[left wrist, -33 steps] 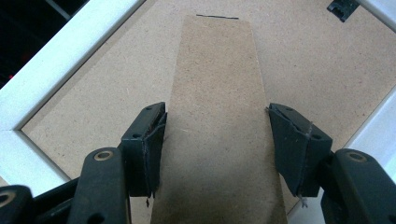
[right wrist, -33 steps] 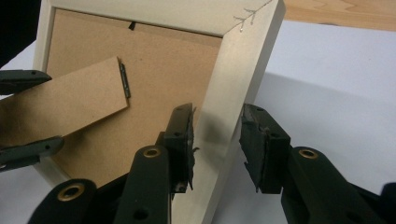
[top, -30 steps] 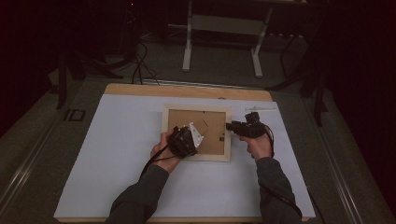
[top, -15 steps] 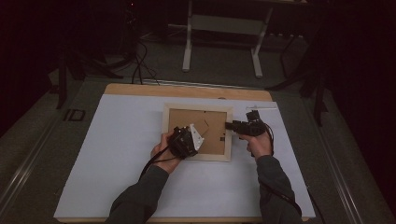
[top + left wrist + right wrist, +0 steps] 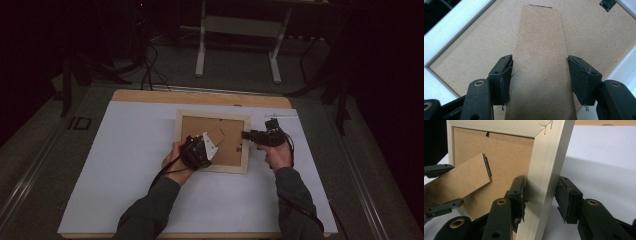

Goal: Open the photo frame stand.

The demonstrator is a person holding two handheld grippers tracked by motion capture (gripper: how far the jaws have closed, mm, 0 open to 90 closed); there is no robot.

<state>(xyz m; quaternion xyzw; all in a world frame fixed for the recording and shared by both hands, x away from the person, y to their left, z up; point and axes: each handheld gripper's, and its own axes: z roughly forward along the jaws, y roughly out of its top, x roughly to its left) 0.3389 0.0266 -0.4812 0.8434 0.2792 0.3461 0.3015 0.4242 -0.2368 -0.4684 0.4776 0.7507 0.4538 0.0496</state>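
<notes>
Frame [image 5: 212, 142] lies face down mid-bench on the white sheet [image 5: 125, 165], brown backing up. Left gripper [image 5: 196, 151] sits at the frame's 7 o'clock corner; its jaws straddle the cardboard stand [image 5: 540, 62], one jaw touching its edge, the other with a sliver of gap, so partly open and not clamped. Right gripper [image 5: 257, 137] comes in from 3 o'clock, jaws either side of the frame's right rail [image 5: 544, 177], inner jaw touching, outer jaw just off it.

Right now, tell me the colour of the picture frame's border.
The picture frame's border is a pale cream white around a brown backing board; the right gripper view shows it best.
</notes>
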